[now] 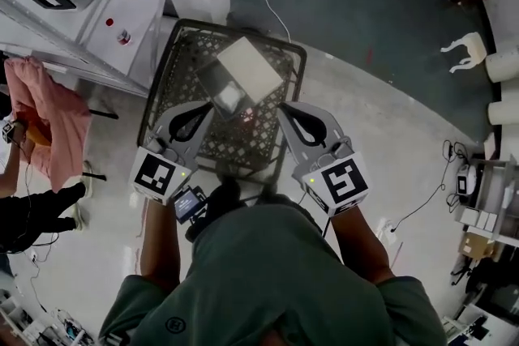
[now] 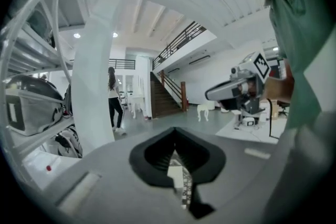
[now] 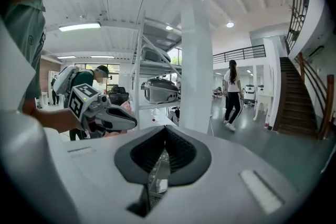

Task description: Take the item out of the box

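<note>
1. The person stands over a black mesh basket [image 1: 166,85] on the floor, which lies at 12 o'clock from their body in the head view.
2. A pale box [image 1: 247,67] lies tilted in the basket's far half. A darker, shiny object [image 1: 220,89] touches it at its 7 o'clock; I cannot tell what that object is.
3. The left gripper [image 1: 203,113] hangs over the basket's near left part, its tips near the dark object. In its own view the jaws are pressed together with nothing between them.
4. The right gripper [image 1: 289,113] hangs at the basket's 4 o'clock edge, apart from the box. Its jaws also meet at the tips and hold nothing.
5. Both grippers point toward 12 o'clock and slightly down, angled in toward each other.
6. A white shelf rack [image 1: 81,20] stands at 10 o'clock, with a pink cloth [image 1: 45,113] at 9 o'clock.
7. In the gripper views, a person [image 3: 231,94] walks beyond a white pillar [image 3: 195,60].
</note>
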`<state>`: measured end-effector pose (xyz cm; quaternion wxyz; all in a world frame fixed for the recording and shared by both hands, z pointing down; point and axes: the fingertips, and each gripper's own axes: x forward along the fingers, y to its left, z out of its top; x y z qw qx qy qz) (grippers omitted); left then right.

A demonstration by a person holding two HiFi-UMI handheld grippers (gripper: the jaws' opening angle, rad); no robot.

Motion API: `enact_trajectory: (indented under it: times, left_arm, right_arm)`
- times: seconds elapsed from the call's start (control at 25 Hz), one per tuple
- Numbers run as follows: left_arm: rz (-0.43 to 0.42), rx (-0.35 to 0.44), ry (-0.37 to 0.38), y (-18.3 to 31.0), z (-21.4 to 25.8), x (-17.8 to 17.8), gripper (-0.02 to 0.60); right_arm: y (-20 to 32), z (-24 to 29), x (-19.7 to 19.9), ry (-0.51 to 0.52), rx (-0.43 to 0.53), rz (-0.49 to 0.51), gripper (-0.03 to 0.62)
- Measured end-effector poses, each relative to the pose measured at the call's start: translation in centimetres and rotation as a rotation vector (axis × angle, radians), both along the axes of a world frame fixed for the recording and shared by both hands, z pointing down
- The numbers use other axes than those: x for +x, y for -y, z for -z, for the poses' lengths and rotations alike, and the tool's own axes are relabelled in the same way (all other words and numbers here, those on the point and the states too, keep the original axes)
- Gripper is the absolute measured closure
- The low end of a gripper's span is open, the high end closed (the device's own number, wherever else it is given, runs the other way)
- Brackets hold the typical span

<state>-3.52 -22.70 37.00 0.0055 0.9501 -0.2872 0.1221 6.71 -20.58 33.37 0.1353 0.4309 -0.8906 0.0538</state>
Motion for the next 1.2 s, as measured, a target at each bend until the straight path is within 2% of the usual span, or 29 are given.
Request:
enact_trajectory:
  times: [0.24,0.4,0.76,0.92,1.2]
  left_arm:
    - [-0.086,-0.03,-0.004,4.2,-2.1,-0.8,0.578]
    - [-0.11,-0.061,0.01,5.7,-4.1,-0.6,0.578]
    - [-0.091,-0.152,0.071,8.5,-9.5,1.3,0.578]
    - [-0.08,-0.185,0.118,9.7,-12.6,1.8,0.578]
    - [-0.044,-0.259,0.15,11.5,-18.6,2.4,0.578]
  right_arm:
    - [3.7,-0.8,-1.7,-0.028,-0.013,-0.079,0.588]
    - [5.1,-2.0,-1.9,-0.032,-0.034,-0.095,0.588]
    - [8.9,-6.4,0.2,0.004,-0.093,-0.065,0.588]
    - [10.6,-8.4,0.9,0.013,-0.122,-0.047,0.588]
    - [12.2,-13.2,1.3,0.006,-0.176,-0.012,0.588]
